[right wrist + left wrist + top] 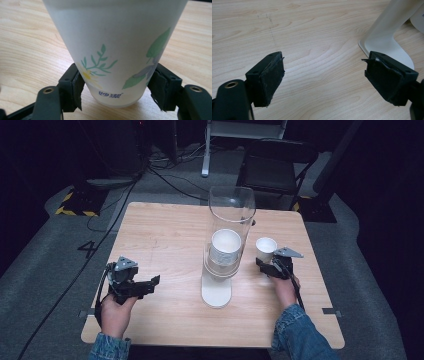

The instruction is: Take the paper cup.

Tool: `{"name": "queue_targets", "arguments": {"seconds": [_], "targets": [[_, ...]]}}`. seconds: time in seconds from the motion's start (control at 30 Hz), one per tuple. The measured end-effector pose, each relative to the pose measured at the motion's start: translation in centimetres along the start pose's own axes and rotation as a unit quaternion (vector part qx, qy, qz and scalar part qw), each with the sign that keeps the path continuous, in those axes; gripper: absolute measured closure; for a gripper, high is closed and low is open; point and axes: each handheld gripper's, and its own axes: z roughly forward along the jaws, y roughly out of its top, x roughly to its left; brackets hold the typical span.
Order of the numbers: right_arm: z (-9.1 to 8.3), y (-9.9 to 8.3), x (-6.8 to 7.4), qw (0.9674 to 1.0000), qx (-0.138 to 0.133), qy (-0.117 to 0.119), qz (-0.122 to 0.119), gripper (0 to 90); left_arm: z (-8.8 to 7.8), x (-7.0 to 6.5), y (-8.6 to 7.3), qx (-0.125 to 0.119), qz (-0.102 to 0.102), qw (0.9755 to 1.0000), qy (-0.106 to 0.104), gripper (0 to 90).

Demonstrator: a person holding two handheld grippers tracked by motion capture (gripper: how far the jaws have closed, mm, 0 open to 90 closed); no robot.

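A white paper cup [266,247] printed with flowers and leaves [117,37] stands upright on the wooden table [165,230], right of centre. My right gripper [263,265] is shut on its lower part, a pad pressed on each side [116,87]. A cup dispenser stands mid-table: a clear tube [231,215] holding a stack of white cups [225,249] on a white foot [216,292]. My left gripper [152,282] rests near the front left, open, with bare wood between its pads [324,75]. The dispenser's foot [387,42] lies just beyond its right pad.
A black folding chair [277,167] stands behind the table's far right corner. Cables run over the grey floor at the back left, near yellow-black tape [75,205]. A white stand leg [205,150] rises behind the table.
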Motion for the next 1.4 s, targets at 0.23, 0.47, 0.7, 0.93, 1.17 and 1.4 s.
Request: {"name": "queue_targets", "arguments": {"seconds": [0.23,0.47,0.7,0.93,1.17,1.4], "targets": [[0.6,-0.4,0.2,0.9995,0.029,0.013,0.0,34.3,0.1,-0.1,0.1,0.002,0.004,1.0,-0.002,15.8],[0.5,-0.5,0.2,0.999,0.042,0.017,-0.003,22.5,0.3,-0.1,0.3,0.002,0.004,1.0,-0.004,15.8],[-0.5,-0.2,0.1,0.9988,0.042,0.024,0.005,15.2,0.6,-0.2,0.6,0.002,0.005,0.9999,-0.009,15.8],[-2.9,0.6,0.0,0.9992,0.024,0.032,0.003,13.4,0.9,-0.3,0.9,0.0,0.006,0.9999,-0.014,15.7],[-6.7,2.1,-0.2,0.9989,-0.02,0.04,-0.012,11.6,0.9,-0.1,1.1,-0.001,0.005,0.9999,-0.015,15.7],[-10.0,2.7,-1.2,0.9976,-0.048,0.049,-0.01,11.6,0.5,0.5,1.0,-0.006,0.001,0.9999,-0.012,15.7]]}}
